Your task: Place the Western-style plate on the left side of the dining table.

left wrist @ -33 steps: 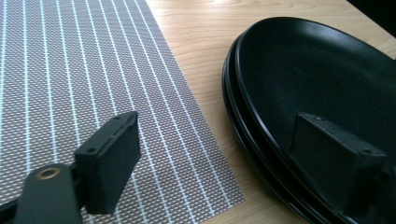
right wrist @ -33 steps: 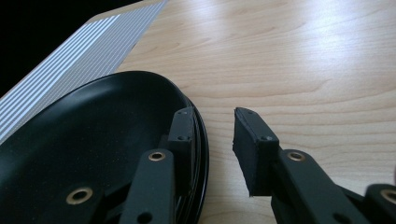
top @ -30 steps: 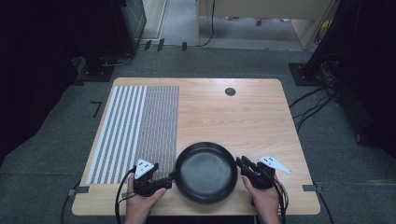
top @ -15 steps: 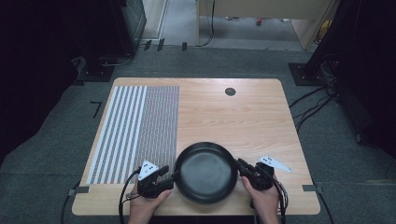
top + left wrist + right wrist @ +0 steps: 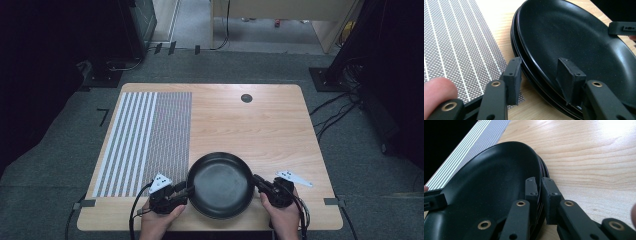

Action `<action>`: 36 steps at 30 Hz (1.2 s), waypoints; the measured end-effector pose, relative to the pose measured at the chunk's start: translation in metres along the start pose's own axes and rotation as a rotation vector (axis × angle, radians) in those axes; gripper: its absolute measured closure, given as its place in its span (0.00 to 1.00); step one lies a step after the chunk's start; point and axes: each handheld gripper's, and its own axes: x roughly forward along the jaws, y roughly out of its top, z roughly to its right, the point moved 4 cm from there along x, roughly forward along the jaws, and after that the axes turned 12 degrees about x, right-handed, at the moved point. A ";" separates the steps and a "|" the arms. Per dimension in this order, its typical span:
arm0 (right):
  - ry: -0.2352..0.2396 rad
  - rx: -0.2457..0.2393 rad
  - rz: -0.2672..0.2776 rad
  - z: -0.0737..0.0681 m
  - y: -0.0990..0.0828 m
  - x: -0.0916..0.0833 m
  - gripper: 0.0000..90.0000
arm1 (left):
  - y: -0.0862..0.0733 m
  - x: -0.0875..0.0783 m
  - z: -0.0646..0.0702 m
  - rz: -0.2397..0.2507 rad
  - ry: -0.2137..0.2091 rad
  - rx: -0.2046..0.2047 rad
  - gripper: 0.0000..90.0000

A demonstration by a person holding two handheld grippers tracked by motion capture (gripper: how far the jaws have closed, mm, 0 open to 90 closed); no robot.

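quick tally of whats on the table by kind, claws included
plates (black, stacked; rims suggest 3, count unsure): 3
placemat: 1
claws (left claw, right claw): 2
total: 6

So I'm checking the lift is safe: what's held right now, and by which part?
The right gripper is clamped on the black plates' rim. The left gripper's jaws straddle the opposite rim, just closing, not yet pressing.

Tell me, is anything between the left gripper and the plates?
Nothing visible. The left gripper already straddles the rim of the plates, its jaws just closing, a gap left at the outer pad. The right gripper clamps the opposite rim.
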 end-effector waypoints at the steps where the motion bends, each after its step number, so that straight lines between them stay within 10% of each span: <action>1: 0.001 0.001 0.001 0.000 0.000 0.000 0.93 | 0.000 0.000 0.000 0.001 0.003 0.002 0.62; 31: 0.086 0.022 -0.043 -0.009 -0.007 0.013 0.93 | 0.006 -0.012 -0.011 -0.006 -0.021 -0.024 0.65; 36: 0.088 0.020 -0.045 -0.010 -0.008 0.014 0.93 | 0.007 -0.014 -0.015 -0.008 -0.046 -0.081 0.69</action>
